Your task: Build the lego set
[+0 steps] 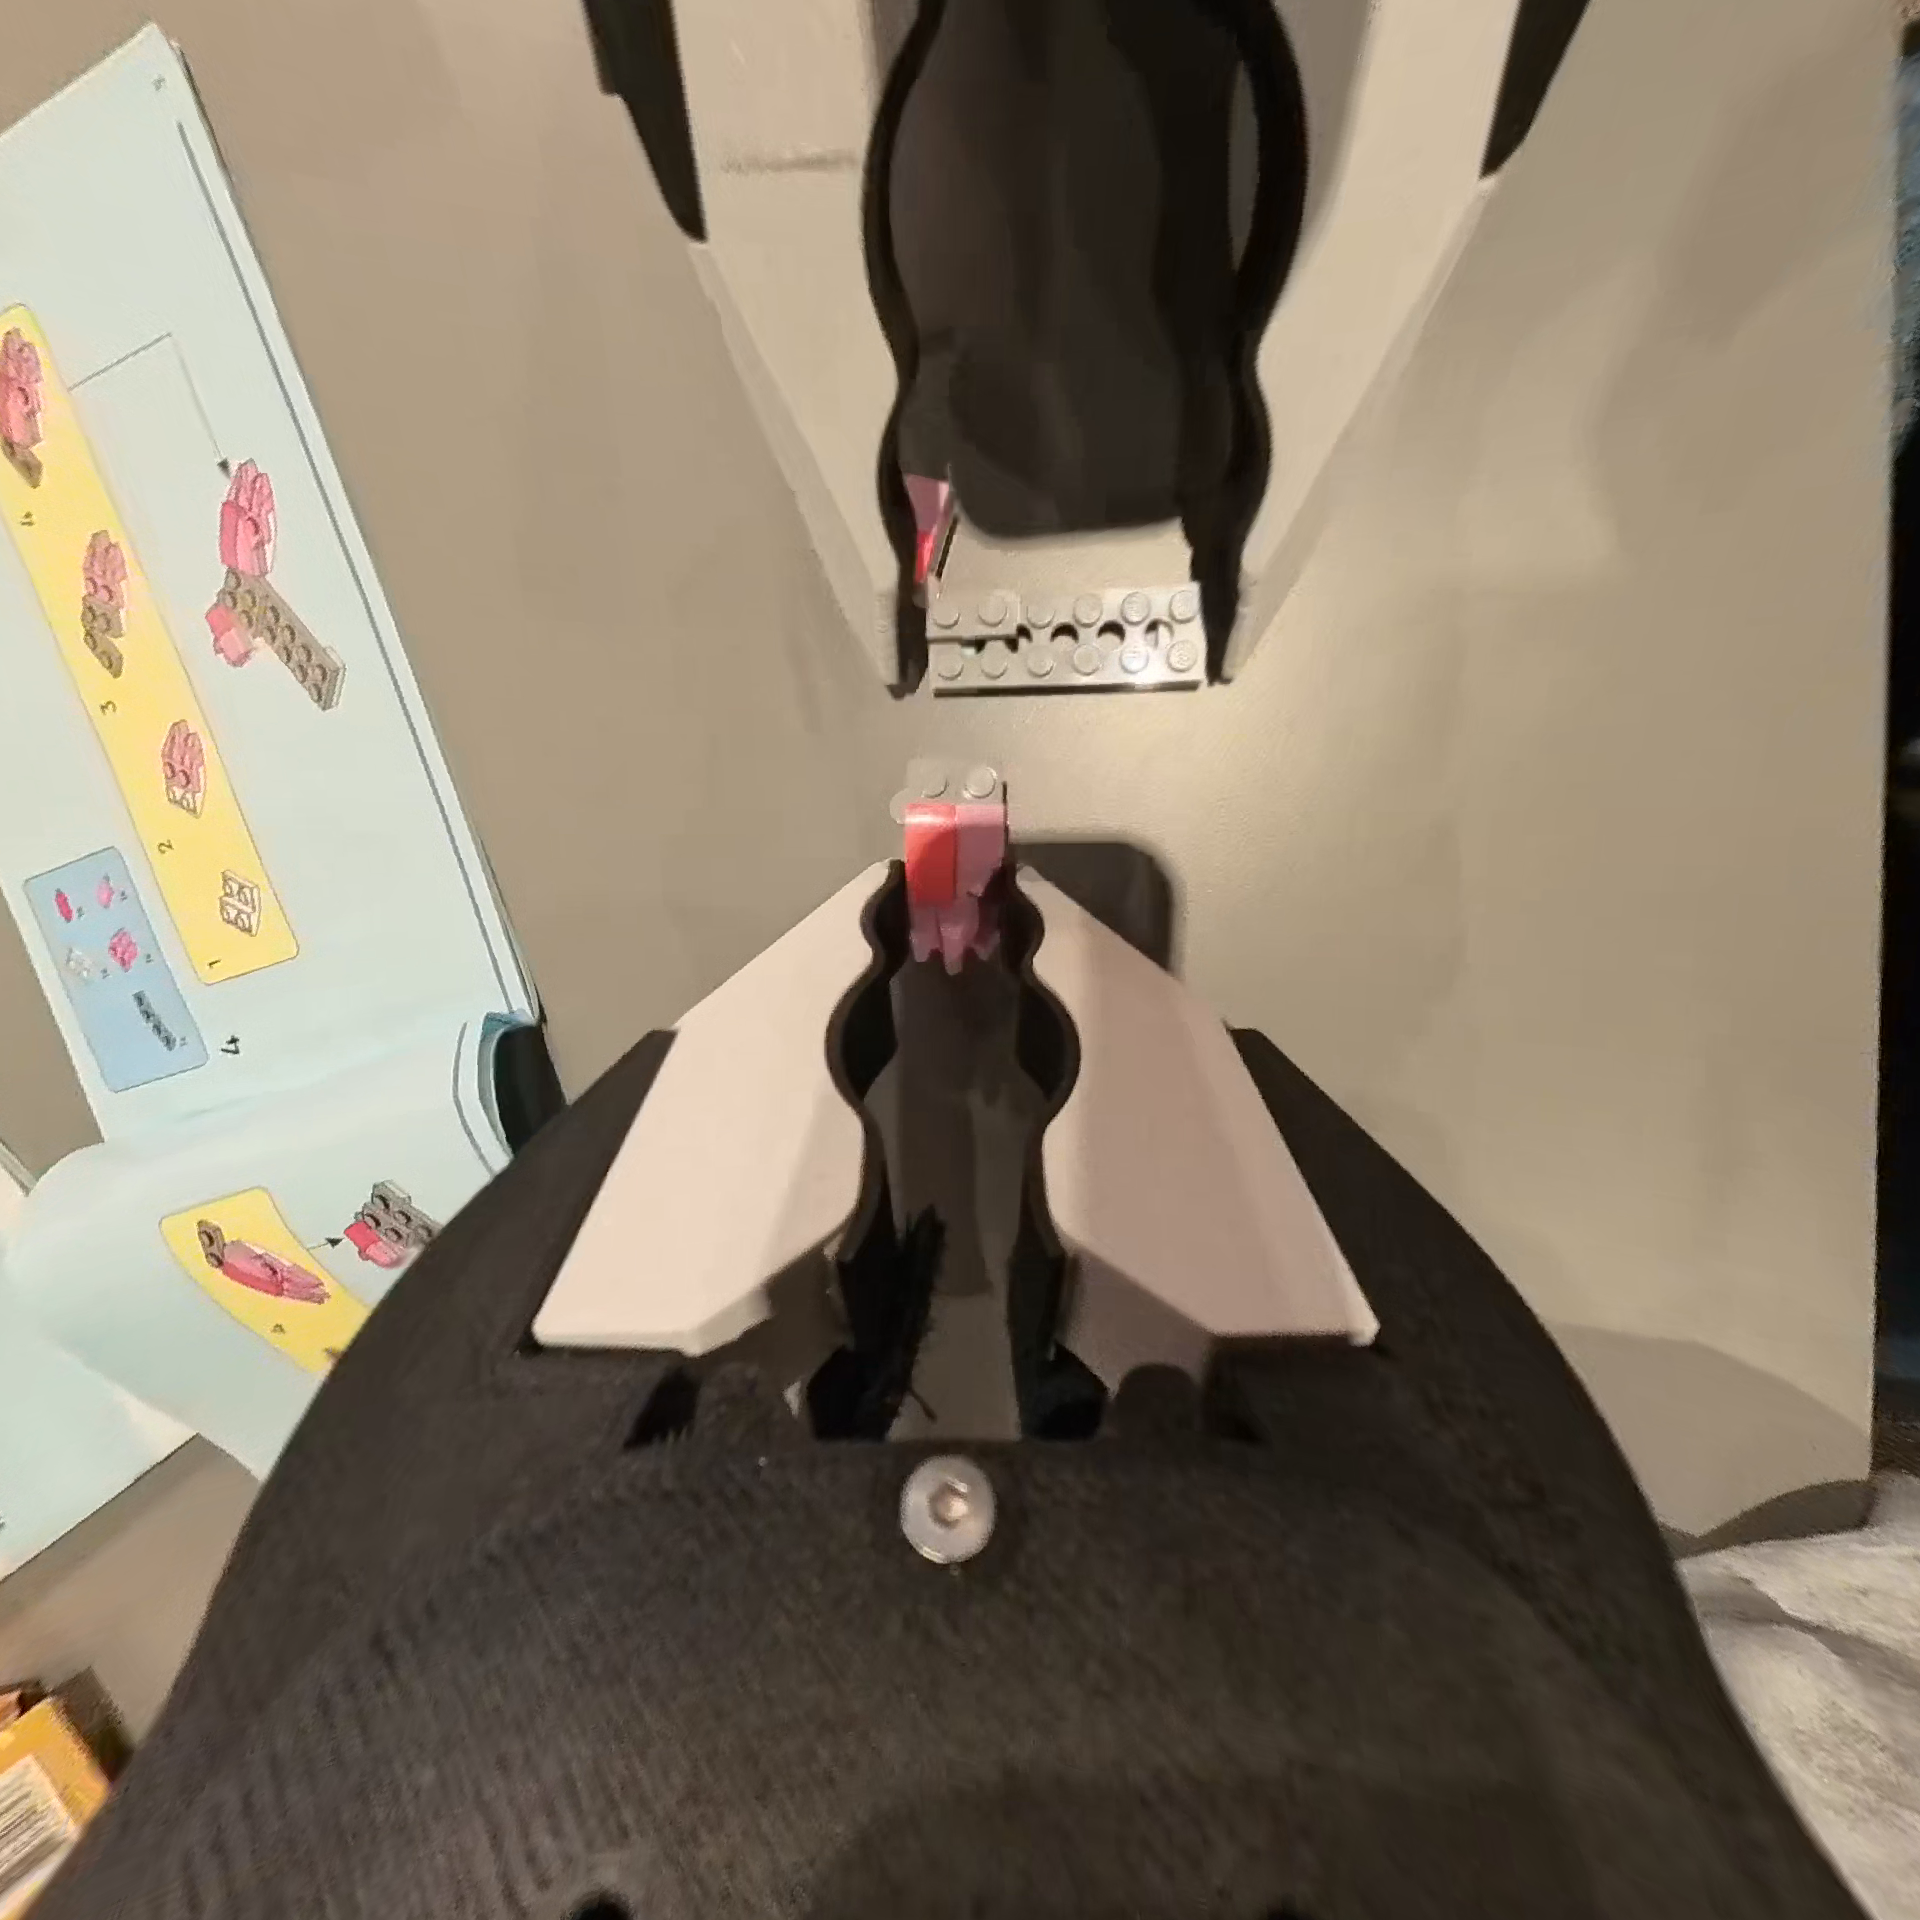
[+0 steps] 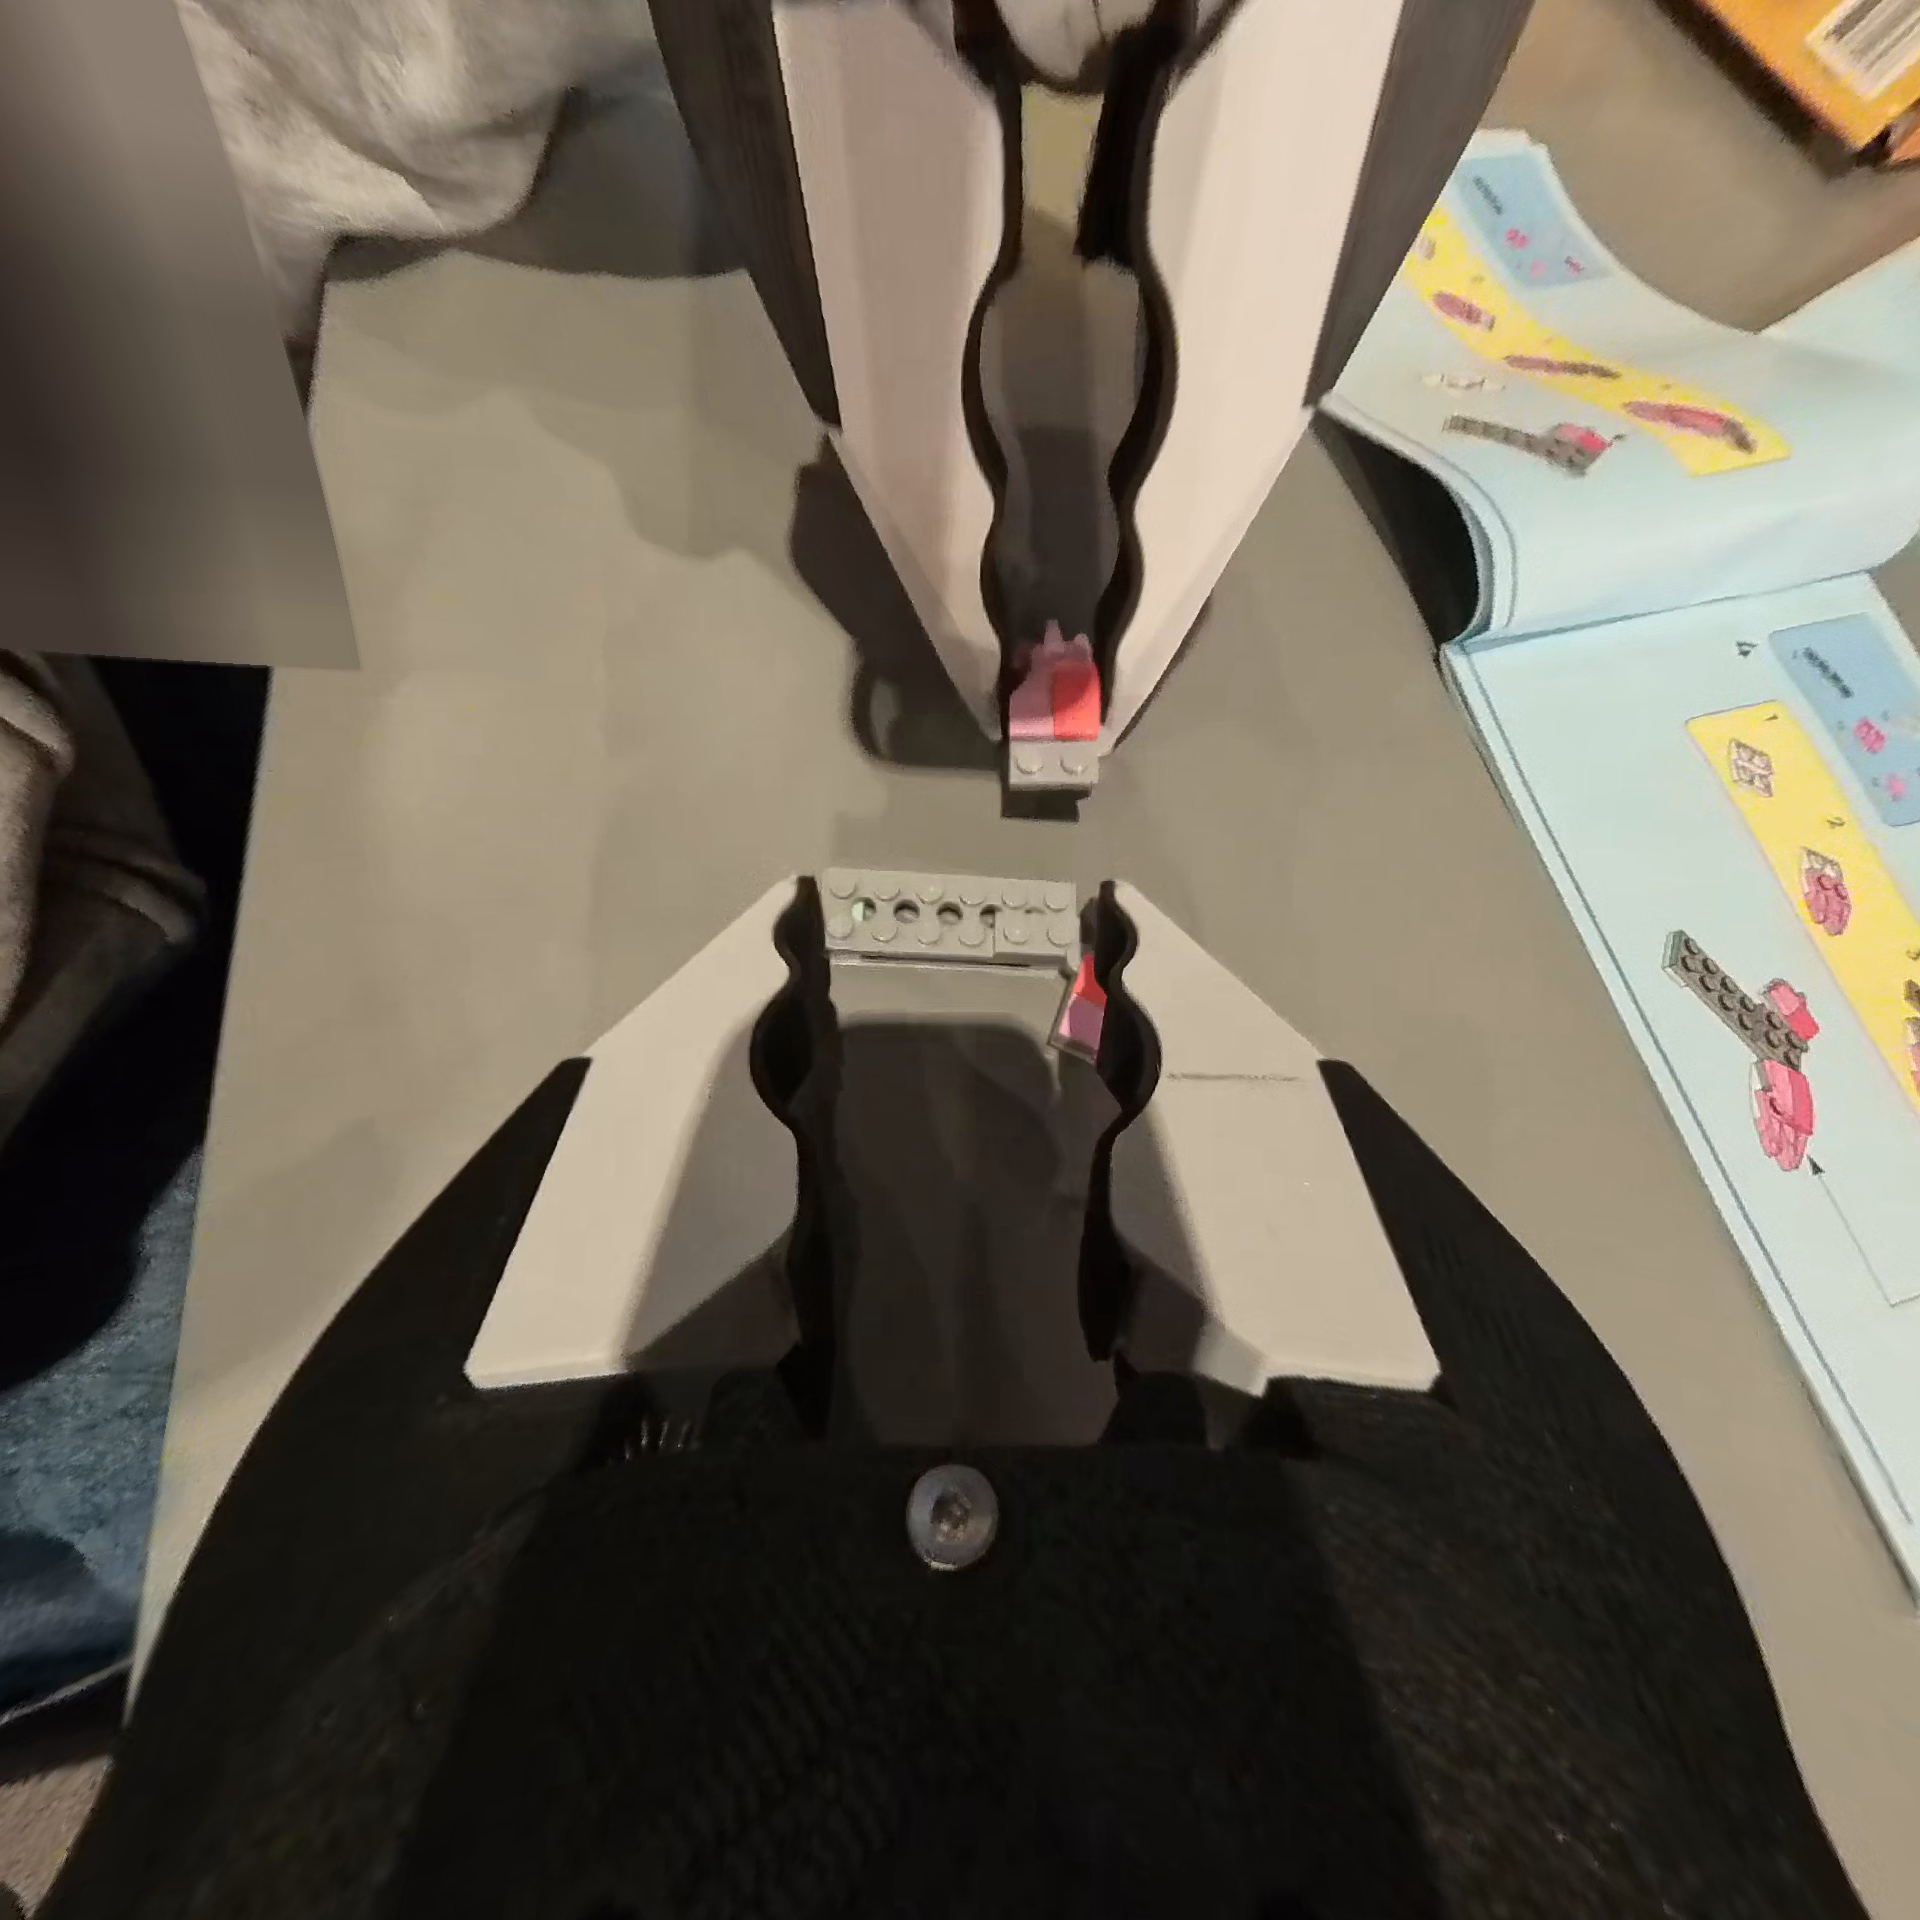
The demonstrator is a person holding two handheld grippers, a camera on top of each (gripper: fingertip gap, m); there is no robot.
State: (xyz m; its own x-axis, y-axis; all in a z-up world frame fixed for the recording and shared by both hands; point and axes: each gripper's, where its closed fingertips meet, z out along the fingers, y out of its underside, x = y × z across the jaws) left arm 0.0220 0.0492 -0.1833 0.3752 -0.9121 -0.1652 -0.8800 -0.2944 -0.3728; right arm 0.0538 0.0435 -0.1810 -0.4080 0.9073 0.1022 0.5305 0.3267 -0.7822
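Left claw [image 1: 951, 883] pinching shut on small red-and-pink brick cluster with grey two-stud plate [image 1: 954, 831], studs presented for mating. Right claw [image 2: 951, 925] clamping long grey studded plate [image 2: 948, 914] across its tips, bracing above grey tabletop [image 2: 623, 644].

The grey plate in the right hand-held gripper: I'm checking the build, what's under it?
A red and pink piece hangs below one end of the grey plate, held by the right hand-held gripper. The plate hides how it attaches.

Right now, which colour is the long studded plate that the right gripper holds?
Grey. The long plate in the right gripper shows best in the right wrist view.
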